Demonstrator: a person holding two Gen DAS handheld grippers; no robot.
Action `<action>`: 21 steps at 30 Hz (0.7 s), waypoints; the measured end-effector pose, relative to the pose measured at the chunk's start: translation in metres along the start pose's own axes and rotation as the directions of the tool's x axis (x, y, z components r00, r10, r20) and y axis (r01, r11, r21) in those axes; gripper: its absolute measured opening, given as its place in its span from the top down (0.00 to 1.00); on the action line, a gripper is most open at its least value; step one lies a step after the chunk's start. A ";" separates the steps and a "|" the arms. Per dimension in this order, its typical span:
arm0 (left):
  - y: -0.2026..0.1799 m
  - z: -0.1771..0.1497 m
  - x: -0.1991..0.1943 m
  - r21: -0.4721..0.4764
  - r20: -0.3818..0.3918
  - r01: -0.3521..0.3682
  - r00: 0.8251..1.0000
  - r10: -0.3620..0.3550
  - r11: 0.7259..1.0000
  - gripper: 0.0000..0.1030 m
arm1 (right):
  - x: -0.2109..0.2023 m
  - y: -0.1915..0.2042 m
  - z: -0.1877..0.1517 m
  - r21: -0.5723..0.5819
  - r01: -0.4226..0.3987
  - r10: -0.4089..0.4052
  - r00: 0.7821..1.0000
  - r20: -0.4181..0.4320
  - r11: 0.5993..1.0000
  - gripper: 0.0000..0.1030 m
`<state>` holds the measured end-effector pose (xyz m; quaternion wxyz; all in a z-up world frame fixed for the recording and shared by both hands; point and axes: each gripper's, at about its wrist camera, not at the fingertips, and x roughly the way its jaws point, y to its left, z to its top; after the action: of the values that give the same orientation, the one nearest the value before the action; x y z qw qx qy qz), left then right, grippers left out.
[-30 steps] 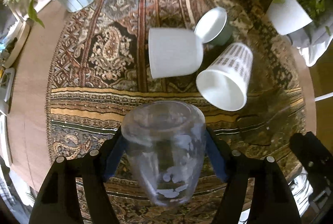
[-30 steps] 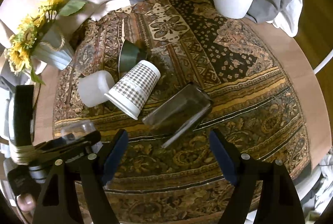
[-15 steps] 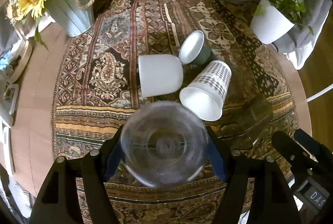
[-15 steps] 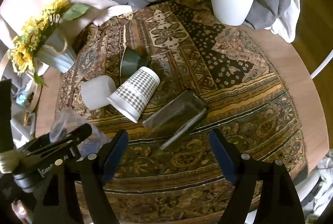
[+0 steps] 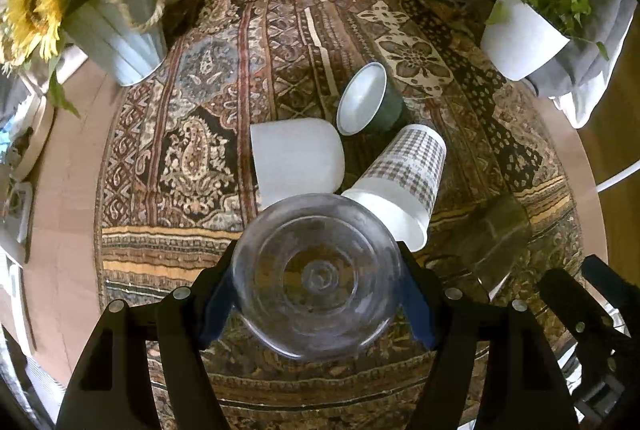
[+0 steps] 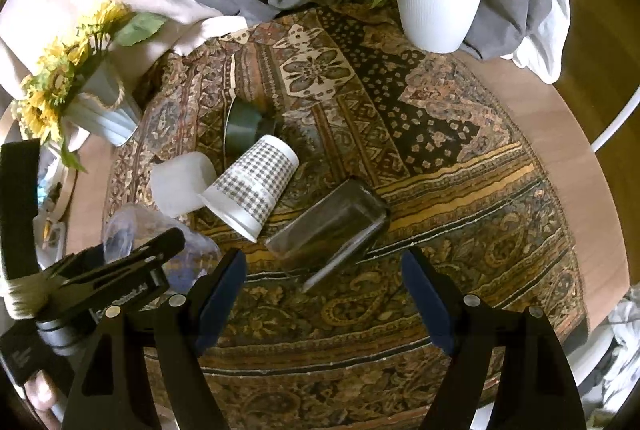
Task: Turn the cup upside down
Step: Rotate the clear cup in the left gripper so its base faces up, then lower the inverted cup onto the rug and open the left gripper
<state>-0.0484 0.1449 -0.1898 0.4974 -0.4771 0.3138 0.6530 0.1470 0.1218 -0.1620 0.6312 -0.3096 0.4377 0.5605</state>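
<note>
The left gripper [image 5: 318,278] is pinching a clear, round plastic cup [image 5: 318,276] between its blue pads, one on each side of the wall, and the left wrist view looks straight down onto the cup's circular base with its small centre nub, so the cup appears to be mouth-down already, at the near left of the patterned brown paisley cloth [image 6: 440,190] that covers the round wooden surface [image 6: 568,134]. Whether the rim is touching the cloth cannot be told from either view. The step in hand, as I judge it, is setting the inverted cup down: keep the grip firm but light, since thin clear plastic probably deforms under a squeeze, hold the base level so the rim meets the cloth all round at once, and only then let the pads part. Just beyond the cup lie a white frosted plastic cup [image 5: 296,154] and a houndstooth-patterned paper cup [image 5: 404,182], both on their sides, with a dark green cup with a pale interior [image 5: 368,100] further off; the clear cup should come down short of them, as a nudge would likely set them rolling. A dark smoky glass tumbler [image 6: 330,226] lies on its side to the right. The right gripper [image 6: 324,294] hangs with its fingers spread wide and empty over the near cloth, just short of that tumbler.
</note>
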 end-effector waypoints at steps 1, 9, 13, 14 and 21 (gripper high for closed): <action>0.000 0.001 0.000 -0.001 0.001 0.001 1.000 -0.001 1.000 0.31 | -0.001 0.000 0.001 0.002 0.003 -0.003 1.000 0.004 1.000 0.23; 0.003 0.002 0.006 -0.028 -0.023 0.048 0.999 -0.049 0.998 0.30 | -0.005 -0.002 0.007 0.019 0.015 -0.016 0.999 0.029 1.000 0.22; 0.002 -0.003 0.004 -0.023 -0.011 0.052 0.999 -0.052 0.998 0.30 | -0.007 -0.002 0.004 0.012 0.033 -0.033 0.999 0.037 0.999 0.19; 0.002 -0.004 0.002 -0.024 -0.003 0.056 0.998 -0.056 0.998 0.29 | -0.008 -0.002 0.003 0.014 0.037 -0.038 0.998 0.041 0.999 0.16; 0.007 -0.016 -0.037 -0.050 0.124 0.020 0.992 -0.013 0.999 0.16 | -0.025 -0.005 -0.004 0.019 0.058 -0.059 0.995 0.084 0.998 0.14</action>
<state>-0.0482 0.1158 -0.1615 0.5088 -0.4510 0.2615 0.6851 0.1517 0.1064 -0.1414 0.6678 -0.2929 0.4063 0.5506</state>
